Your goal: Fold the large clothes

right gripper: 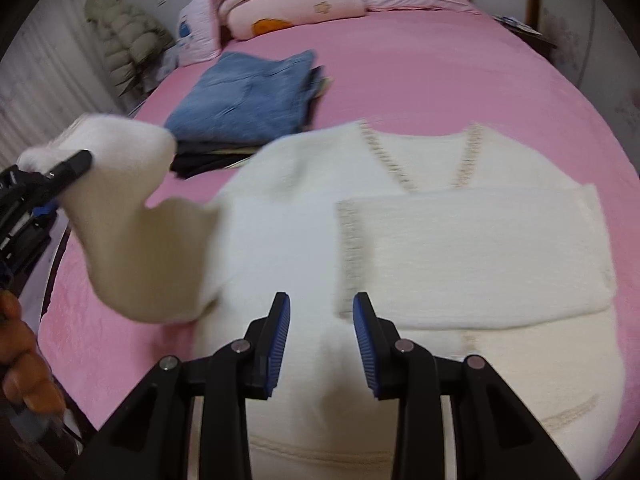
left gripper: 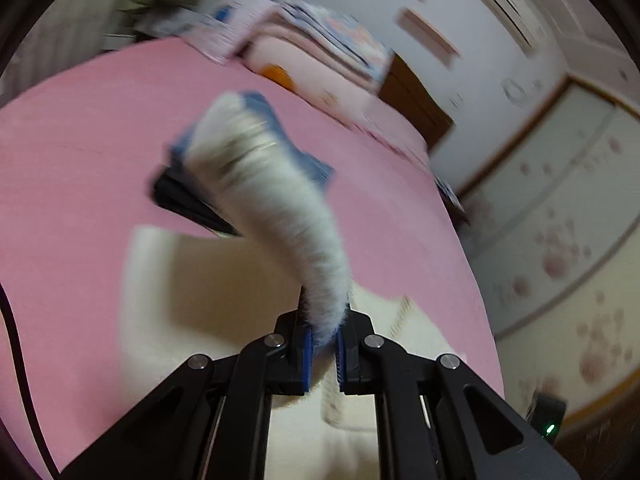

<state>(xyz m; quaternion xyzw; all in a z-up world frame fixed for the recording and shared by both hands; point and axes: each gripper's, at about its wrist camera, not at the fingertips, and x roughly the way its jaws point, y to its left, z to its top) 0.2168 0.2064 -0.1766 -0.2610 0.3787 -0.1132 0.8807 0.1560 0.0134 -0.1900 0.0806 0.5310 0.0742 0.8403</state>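
Note:
A white V-neck sweater (right gripper: 288, 240) with beige trim lies flat on the pink bed (right gripper: 440, 80). One sleeve (right gripper: 472, 248) is folded across its chest. My left gripper (left gripper: 323, 320) is shut on the cuff of the other sleeve (left gripper: 272, 200), which hangs lifted and blurred above the sweater. From the right wrist view that gripper (right gripper: 76, 162) sits at the far left with the raised sleeve (right gripper: 132, 240) draping from it. My right gripper (right gripper: 321, 300) hovers over the sweater's lower body, open, with nothing between its blue pads.
A stack of folded clothes topped by blue jeans (right gripper: 248, 100) lies on the bed beyond the sweater. Pillows and folded bedding (right gripper: 288, 4) sit at the head. A green puffer jacket (right gripper: 128, 40) hangs at the left. A hand (right gripper: 24, 360) shows at the left edge.

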